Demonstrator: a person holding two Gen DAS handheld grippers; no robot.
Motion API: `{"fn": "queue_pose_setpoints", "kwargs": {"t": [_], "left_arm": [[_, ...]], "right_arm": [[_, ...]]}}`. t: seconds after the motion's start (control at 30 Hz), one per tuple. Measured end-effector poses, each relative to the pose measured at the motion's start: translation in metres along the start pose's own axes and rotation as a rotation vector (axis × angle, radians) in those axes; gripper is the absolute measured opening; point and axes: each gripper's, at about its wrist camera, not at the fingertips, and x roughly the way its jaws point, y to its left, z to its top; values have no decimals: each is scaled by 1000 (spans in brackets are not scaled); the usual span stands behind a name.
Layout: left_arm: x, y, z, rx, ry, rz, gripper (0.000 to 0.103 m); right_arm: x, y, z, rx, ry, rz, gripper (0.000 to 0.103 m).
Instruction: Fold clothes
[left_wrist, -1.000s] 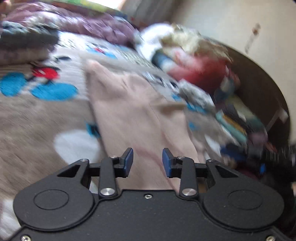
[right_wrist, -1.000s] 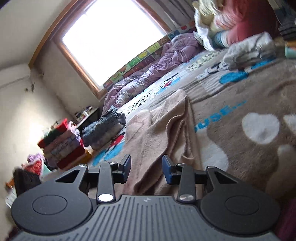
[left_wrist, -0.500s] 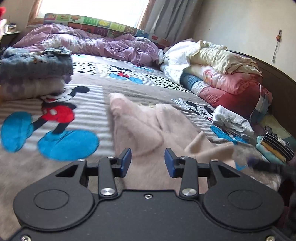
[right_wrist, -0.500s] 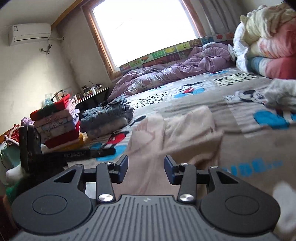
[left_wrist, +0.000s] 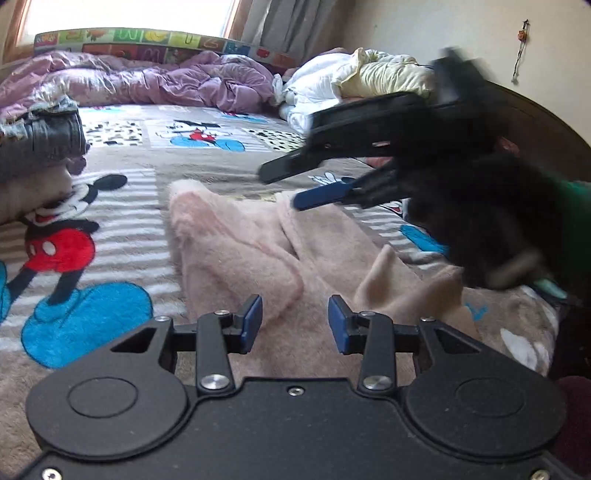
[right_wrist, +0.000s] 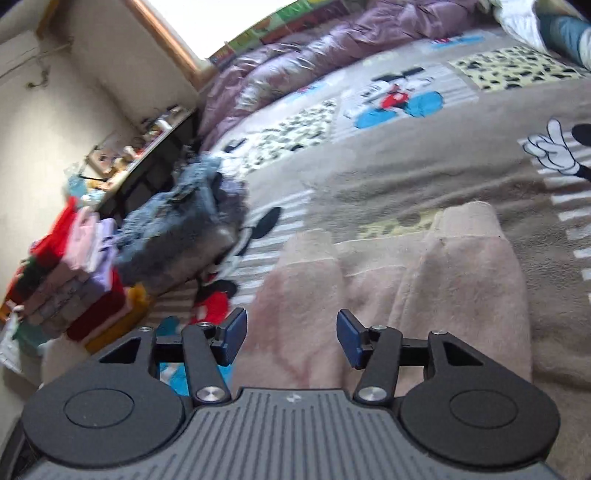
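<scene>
On the bed (left_wrist: 122, 206), a grey-brown Mickey Mouse blanket (right_wrist: 424, 155) covers the whole surface, with a crumpled purple duvet (left_wrist: 155, 81) bunched along the far edge under the window (left_wrist: 122, 14) and a heap of white and cream bedding (left_wrist: 354, 81) against the dark headboard. A folded stack of denim and grey clothes (right_wrist: 177, 236) sits at the bed's edge, and beside it stands a pile of red, pink and lilac folded items (right_wrist: 74, 273). The pink fleece garment (left_wrist: 266, 258) lies loosely spread mid-bed, directly ahead of both tools. The left hand-held gripper (left_wrist: 294, 323) hovers just over its near end, jaws parted and empty. The right hand-held gripper (right_wrist: 291, 338) is likewise parted and holds nothing (its blue pads frame the two pink lobes). Compared with half a second ago, the right one has swung into the left view, above the garment, blurred.
</scene>
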Motion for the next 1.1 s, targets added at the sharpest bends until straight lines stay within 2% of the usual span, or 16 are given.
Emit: {"fn": "queue_pose_setpoints", "kwargs": {"t": [0.17,0.23,0.4,0.57,0.63,0.67,0.73,0.87,0.93,1.03,1.1], "left_arm": [[3,3,-4,-3,40,-18,37],[6,2,-5,1,52,-18,37],[8,6,-7,-16,68,-24,37],[9,8,-8,-35,71,-27,37],[10,9,-9,-37,72,-26,37],[10,9,-9,-40,71,-25,37],[10,10,-9,-48,72,-27,37],[8,12,-10,-67,74,-37,37],[7,13,-10,-76,75,-42,37],[10,12,-11,-88,97,-53,38],[10,12,-11,-94,96,-69,38]], "right_arm": [[34,-21,11,91,13,23,55],[44,-25,13,101,27,29,59],[65,-40,19,148,65,50,59],[75,-51,18,205,72,121,47],[77,-52,18,218,81,157,37],[78,-51,17,219,83,172,35],[75,-48,16,208,66,185,12],[42,-34,18,154,-61,199,11],[27,-23,18,88,-111,170,11],[29,-11,16,-63,-113,27,11],[45,-14,15,-96,-55,-63,11]]}}
